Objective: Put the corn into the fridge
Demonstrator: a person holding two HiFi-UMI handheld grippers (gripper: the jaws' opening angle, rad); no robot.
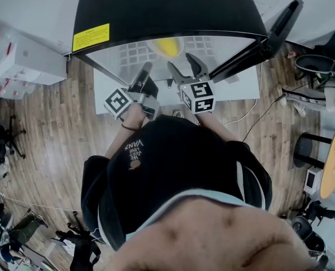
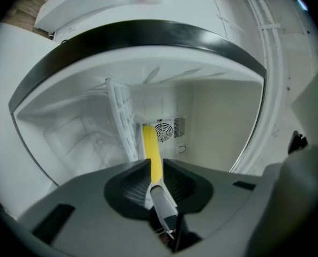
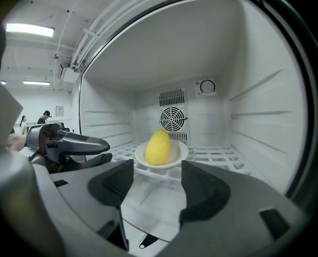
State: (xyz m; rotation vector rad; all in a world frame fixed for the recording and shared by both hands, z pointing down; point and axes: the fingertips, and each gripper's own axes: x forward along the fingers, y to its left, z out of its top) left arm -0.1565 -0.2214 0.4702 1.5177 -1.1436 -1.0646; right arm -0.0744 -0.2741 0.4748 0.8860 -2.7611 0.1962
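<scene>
The yellow corn (image 3: 157,148) lies on a small white plate (image 3: 177,155) on the wire shelf (image 3: 217,155) inside the open fridge (image 1: 167,4). In the head view the corn (image 1: 168,47) shows just under the fridge's black top. My right gripper (image 3: 157,170) is open and empty, a short way in front of the plate; it also appears in the head view (image 1: 181,62). My left gripper (image 1: 144,72) hangs at the fridge mouth, turned on its side, with nothing visibly held. Its jaws (image 2: 150,165) leave only a thin slit, where a strip of corn (image 2: 148,138) shows farther in.
The fridge door (image 1: 269,35) stands open at the right. A fan grille (image 3: 172,118) sits in the back wall. White boxes (image 1: 26,58) stand left of the fridge. On the wooden floor are a cable (image 1: 252,114), chairs and a round table (image 1: 334,162).
</scene>
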